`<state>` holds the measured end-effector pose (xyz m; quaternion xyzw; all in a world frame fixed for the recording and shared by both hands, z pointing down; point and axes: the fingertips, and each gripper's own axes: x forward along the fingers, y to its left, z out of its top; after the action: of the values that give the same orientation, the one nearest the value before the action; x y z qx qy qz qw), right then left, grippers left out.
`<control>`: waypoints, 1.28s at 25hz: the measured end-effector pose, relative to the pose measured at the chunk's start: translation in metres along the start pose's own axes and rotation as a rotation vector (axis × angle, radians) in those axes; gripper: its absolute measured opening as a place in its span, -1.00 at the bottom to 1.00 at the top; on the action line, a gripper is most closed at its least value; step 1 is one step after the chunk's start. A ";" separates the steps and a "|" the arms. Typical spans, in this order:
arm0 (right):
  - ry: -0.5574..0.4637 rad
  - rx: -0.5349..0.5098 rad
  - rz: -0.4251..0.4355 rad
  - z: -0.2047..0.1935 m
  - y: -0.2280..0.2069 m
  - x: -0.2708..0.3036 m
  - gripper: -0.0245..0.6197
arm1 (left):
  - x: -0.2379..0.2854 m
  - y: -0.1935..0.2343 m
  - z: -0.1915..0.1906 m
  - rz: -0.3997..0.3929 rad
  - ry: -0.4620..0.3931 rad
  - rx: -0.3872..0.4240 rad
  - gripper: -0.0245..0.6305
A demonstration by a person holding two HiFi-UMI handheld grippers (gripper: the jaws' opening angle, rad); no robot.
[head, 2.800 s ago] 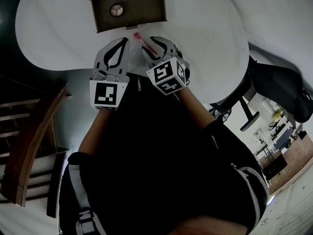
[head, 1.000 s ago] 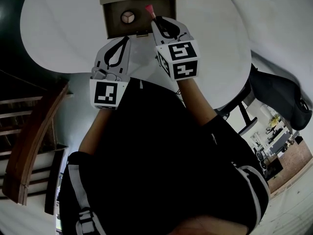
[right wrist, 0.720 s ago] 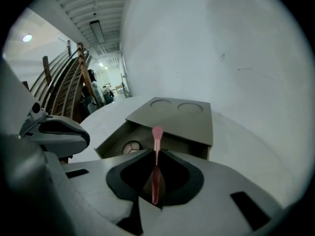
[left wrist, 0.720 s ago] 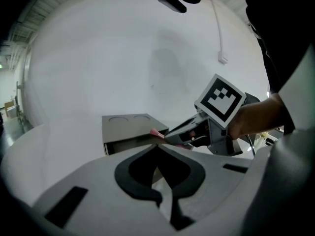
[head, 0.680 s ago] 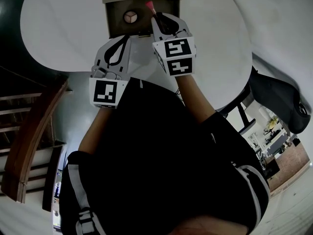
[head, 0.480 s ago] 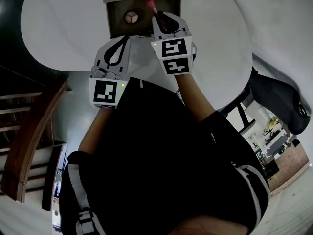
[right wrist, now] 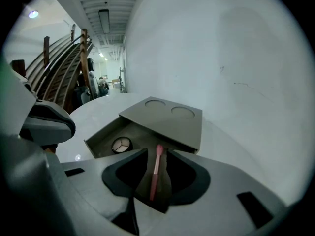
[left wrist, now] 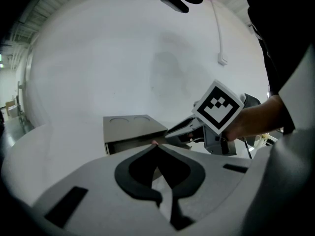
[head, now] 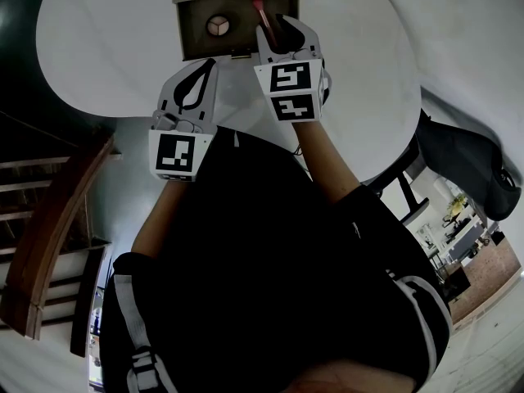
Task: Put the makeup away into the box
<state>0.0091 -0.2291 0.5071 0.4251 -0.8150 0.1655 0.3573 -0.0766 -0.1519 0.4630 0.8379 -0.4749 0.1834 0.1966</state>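
Observation:
A grey box (head: 233,6) stands on the white round table (head: 98,47), its drawer pulled out toward me. A round compact (head: 217,25) lies in the drawer. My right gripper (head: 278,29) hangs over the drawer's right half; its jaws have just been opening. In the right gripper view a slim pink brush (right wrist: 156,171) lies loose in the gap between the parted pads, tip toward the box lid (right wrist: 167,116), with the compact (right wrist: 121,144) to its left. My left gripper (left wrist: 156,144) rests shut and empty in front of the box (left wrist: 130,127).
The table's near edge curves just under both grippers. A black chair with a bag (head: 467,162) stands to the right of the table. A wooden stair rail (head: 49,244) runs along the left.
The right gripper carried the pink brush from the table in front of the box to above the open drawer, rolled a little, and its jaws spread apart. The left gripper stayed still.

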 end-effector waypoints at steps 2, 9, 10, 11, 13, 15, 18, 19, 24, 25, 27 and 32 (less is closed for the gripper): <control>-0.029 -0.002 -0.019 0.005 -0.001 -0.009 -0.50 | -0.004 -0.002 0.003 0.000 -0.012 0.005 -0.90; -0.224 -0.013 -0.117 0.037 -0.006 -0.066 -0.71 | -0.026 -0.012 0.029 0.012 -0.104 0.019 -0.90; -0.256 -0.015 -0.129 0.042 -0.006 -0.077 -0.73 | -0.031 -0.014 0.034 0.015 -0.121 0.021 -0.90; -0.286 -0.018 -0.141 0.047 -0.005 -0.088 -0.75 | -0.036 -0.016 0.040 0.018 -0.139 0.025 -0.90; -0.342 -0.023 -0.162 0.056 -0.003 -0.111 -0.79 | -0.048 -0.023 0.053 0.022 -0.181 0.039 -0.90; -0.393 -0.026 -0.179 0.064 0.000 -0.133 -0.81 | -0.060 -0.029 0.066 0.026 -0.221 0.057 -0.90; -0.482 -0.019 -0.201 0.076 0.005 -0.166 -0.84 | -0.078 -0.037 0.084 0.035 -0.281 0.082 -0.90; -0.514 -0.014 -0.208 0.080 0.007 -0.177 -0.84 | -0.084 -0.040 0.089 0.040 -0.297 0.089 -0.90; -0.632 0.039 -0.207 0.093 0.012 -0.224 -0.85 | -0.107 -0.048 0.113 0.057 -0.378 0.113 -0.90; -0.648 0.053 -0.203 0.094 0.013 -0.231 -0.85 | -0.111 -0.049 0.118 0.061 -0.391 0.119 -0.90; -0.677 0.080 -0.195 0.095 0.014 -0.245 -0.85 | -0.118 -0.050 0.128 0.071 -0.415 0.126 -0.90; -0.686 0.101 -0.169 0.083 0.024 -0.264 -0.85 | -0.134 -0.057 0.138 0.101 -0.440 0.125 -0.90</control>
<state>0.0538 -0.1109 0.2595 0.5391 -0.8402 0.0232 0.0539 -0.0756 -0.0974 0.2697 0.8436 -0.5352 0.0348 0.0267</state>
